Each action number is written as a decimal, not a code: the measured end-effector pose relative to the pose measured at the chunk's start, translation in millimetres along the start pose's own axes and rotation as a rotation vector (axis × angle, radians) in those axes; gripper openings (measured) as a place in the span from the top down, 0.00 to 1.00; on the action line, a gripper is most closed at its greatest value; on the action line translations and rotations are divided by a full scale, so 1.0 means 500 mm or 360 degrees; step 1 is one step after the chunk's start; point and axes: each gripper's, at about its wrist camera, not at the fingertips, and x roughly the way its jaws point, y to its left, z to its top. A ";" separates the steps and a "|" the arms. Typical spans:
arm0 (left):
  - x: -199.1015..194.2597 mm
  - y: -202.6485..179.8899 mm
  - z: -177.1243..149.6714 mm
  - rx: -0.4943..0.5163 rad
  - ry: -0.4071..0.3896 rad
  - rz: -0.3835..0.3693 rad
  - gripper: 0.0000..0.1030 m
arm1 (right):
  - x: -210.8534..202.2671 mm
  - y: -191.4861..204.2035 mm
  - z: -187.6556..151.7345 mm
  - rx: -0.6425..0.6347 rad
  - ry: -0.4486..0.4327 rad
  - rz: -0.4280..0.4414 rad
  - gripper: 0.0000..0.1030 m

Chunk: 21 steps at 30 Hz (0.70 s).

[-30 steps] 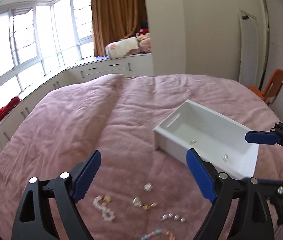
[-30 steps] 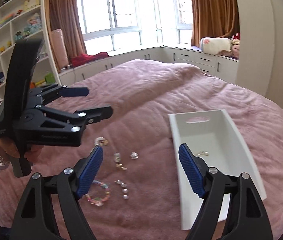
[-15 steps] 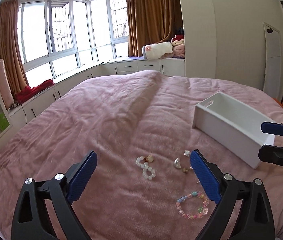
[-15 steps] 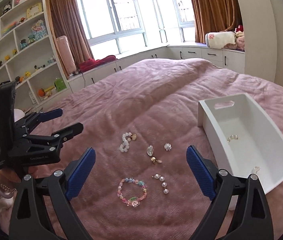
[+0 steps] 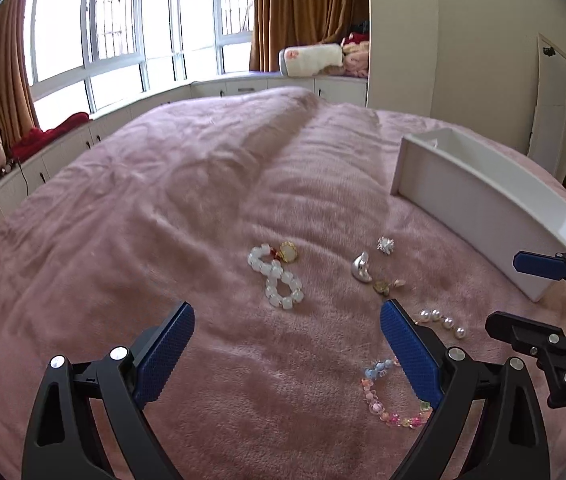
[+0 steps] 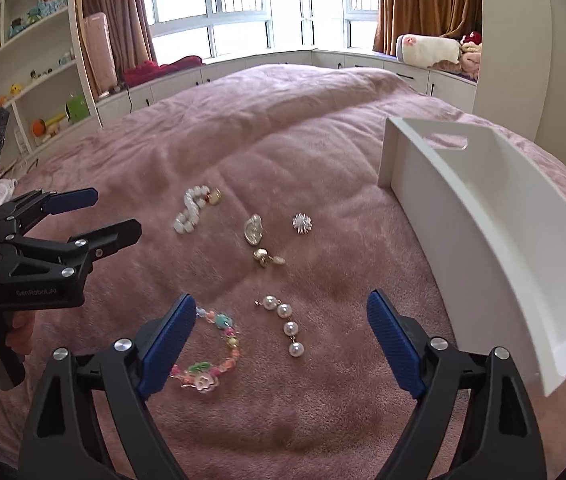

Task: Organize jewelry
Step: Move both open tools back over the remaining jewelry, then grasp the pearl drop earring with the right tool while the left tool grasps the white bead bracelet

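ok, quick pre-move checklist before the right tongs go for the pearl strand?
1. Right tongs open and empty: ok.
2. Pearl strand lies between the right fingers, free of other pieces: ok.
3. Colourful bead bracelet clear of the left finger: not ok, it runs under the pad.
4. Left tongs out of the path: ok, open and off to the side.
5. White tray upright, opening free: ok.
6. Tray contents: cannot tell, floor mostly hidden.
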 end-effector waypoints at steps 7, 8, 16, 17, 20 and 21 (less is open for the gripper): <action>0.087 0.003 0.003 -0.0012 0.0113 -0.0021 0.08 | 0.071 -0.019 -0.025 0.0018 0.0132 -0.0002 0.33; 0.095 0.005 0.005 -0.0011 0.0130 -0.0025 0.08 | 0.079 -0.021 -0.028 0.0020 0.0150 0.0002 0.34; 0.165 0.024 0.002 -0.0056 0.0266 -0.0006 0.08 | 0.131 -0.032 -0.051 0.0037 0.0245 -0.0012 0.44; 0.171 0.023 -0.001 -0.0046 0.0272 -0.0002 0.10 | 0.133 -0.030 -0.052 0.0032 0.0249 -0.0015 0.44; 0.176 0.018 -0.010 -0.0009 0.0268 0.0019 0.15 | 0.136 -0.029 -0.056 0.0024 0.0255 -0.0020 0.46; 0.175 0.017 -0.012 -0.0006 0.0261 0.0021 0.15 | 0.135 -0.029 -0.057 0.0032 0.0257 -0.0012 0.48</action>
